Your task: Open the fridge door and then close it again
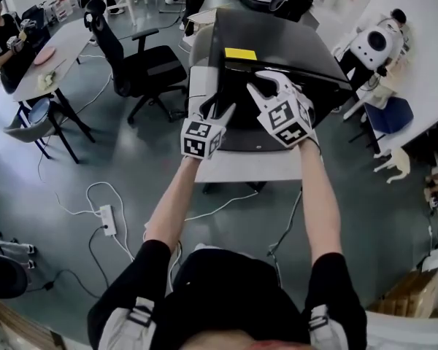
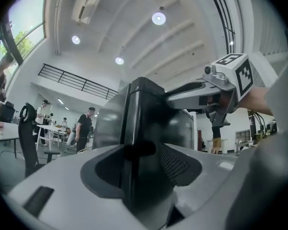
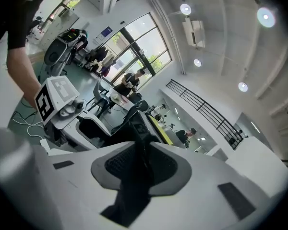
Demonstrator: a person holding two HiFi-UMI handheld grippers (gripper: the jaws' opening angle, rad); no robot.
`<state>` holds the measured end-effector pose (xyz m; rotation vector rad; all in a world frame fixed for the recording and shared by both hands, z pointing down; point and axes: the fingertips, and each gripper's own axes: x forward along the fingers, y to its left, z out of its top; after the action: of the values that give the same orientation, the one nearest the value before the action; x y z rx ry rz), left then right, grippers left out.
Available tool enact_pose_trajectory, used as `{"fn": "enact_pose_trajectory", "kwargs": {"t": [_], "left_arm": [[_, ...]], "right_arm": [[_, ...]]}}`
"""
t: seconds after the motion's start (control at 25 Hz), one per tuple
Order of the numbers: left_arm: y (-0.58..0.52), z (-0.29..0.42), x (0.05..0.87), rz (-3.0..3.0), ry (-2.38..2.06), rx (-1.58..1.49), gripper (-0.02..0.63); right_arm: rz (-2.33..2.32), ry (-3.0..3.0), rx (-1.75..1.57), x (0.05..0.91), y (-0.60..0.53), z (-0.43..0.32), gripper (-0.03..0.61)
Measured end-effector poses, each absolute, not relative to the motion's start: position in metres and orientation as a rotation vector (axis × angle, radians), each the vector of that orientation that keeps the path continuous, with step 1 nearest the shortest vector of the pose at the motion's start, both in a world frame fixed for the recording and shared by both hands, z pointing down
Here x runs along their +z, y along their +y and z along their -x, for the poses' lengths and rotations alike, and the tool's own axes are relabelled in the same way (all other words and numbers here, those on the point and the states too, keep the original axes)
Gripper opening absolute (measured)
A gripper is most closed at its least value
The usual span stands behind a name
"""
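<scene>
A black fridge (image 1: pixel 277 49) with a yellow label (image 1: pixel 240 53) on top stands on a white table (image 1: pixel 241 168). Both grippers are at its near upper edge. My left gripper (image 1: pixel 220 110) points level at the fridge's front left corner. In the left gripper view the fridge's dark edge (image 2: pixel 144 119) runs into the wide gap of the left gripper (image 2: pixel 144 152), which is open around it. My right gripper (image 1: pixel 261 86) sits tilted at the top front edge. In the right gripper view the right gripper (image 3: pixel 141 155) has its pads close against a thin dark edge of the fridge (image 3: pixel 144 123).
A black office chair (image 1: pixel 139 64) stands left of the table. On the floor lie a power strip (image 1: pixel 106 219) and cables. A person (image 1: pixel 4 35) sits at a desk at the far left. At the right are a white machine (image 1: pixel 376 42) and a blue stool (image 1: pixel 390 115).
</scene>
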<state>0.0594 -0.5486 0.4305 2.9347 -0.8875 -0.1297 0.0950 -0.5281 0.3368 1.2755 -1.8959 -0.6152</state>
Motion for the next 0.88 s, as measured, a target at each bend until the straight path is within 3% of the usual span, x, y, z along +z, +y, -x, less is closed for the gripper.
{"fn": "enact_pose_trajectory", "kwargs": {"t": [0.88], "left_arm": [[-0.536, -0.057, 0.432, -2.914, -0.985, -0.155, 0.218]], "right_arm": [[-1.253, -1.964, -0.638, 0.332, -0.510, -0.089, 0.037]]}}
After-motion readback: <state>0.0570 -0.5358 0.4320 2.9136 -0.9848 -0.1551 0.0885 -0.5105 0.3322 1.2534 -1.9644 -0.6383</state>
